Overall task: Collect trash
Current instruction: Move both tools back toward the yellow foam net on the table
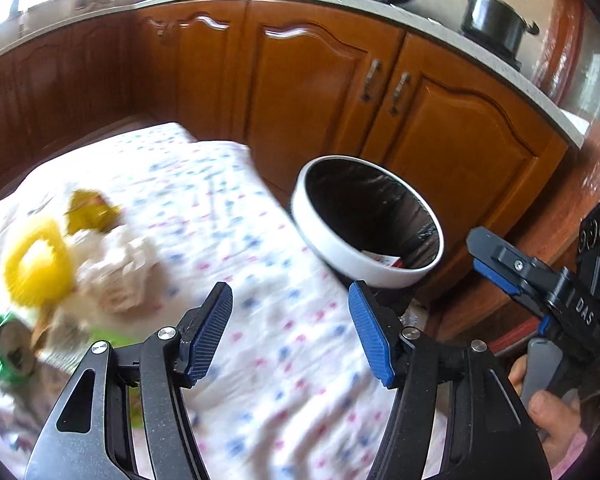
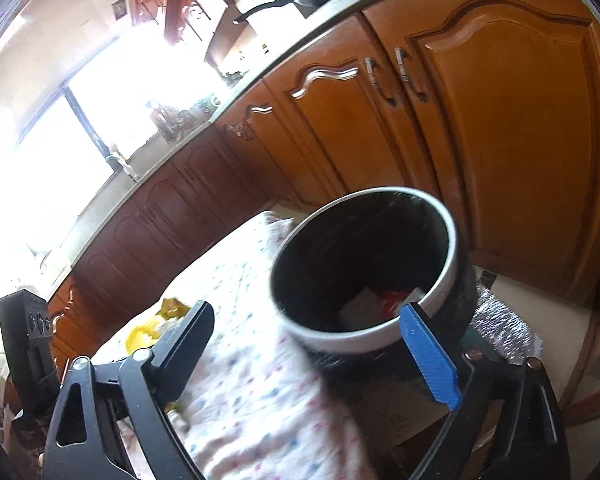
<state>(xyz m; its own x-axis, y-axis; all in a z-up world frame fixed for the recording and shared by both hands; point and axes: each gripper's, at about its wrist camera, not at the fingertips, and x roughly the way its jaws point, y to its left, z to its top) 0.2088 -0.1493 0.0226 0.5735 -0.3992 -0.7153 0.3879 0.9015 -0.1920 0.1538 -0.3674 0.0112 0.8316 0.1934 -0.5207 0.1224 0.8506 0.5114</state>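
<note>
Above the counter spread with a white cloth dotted in red and blue (image 1: 228,216), the left gripper (image 1: 290,328) holds its blue-padded jaws wide apart around nothing. The right gripper (image 2: 320,344) hangs likewise open and empty, just before the round white-rimmed bin lined with a black bag (image 2: 364,280). Scraps lie inside the bin. A blurred heap of trash (image 1: 80,256), yellow, white and green, sits on the cloth, left of the left gripper.

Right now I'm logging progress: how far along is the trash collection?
Partly done: a few scraps already lie at the bottom of the bin. Nothing is in hand; the left tongs and right tongs are both open and empty. Still left on the tablecloth: the crumpled paper, yellow piece and green can.
</note>
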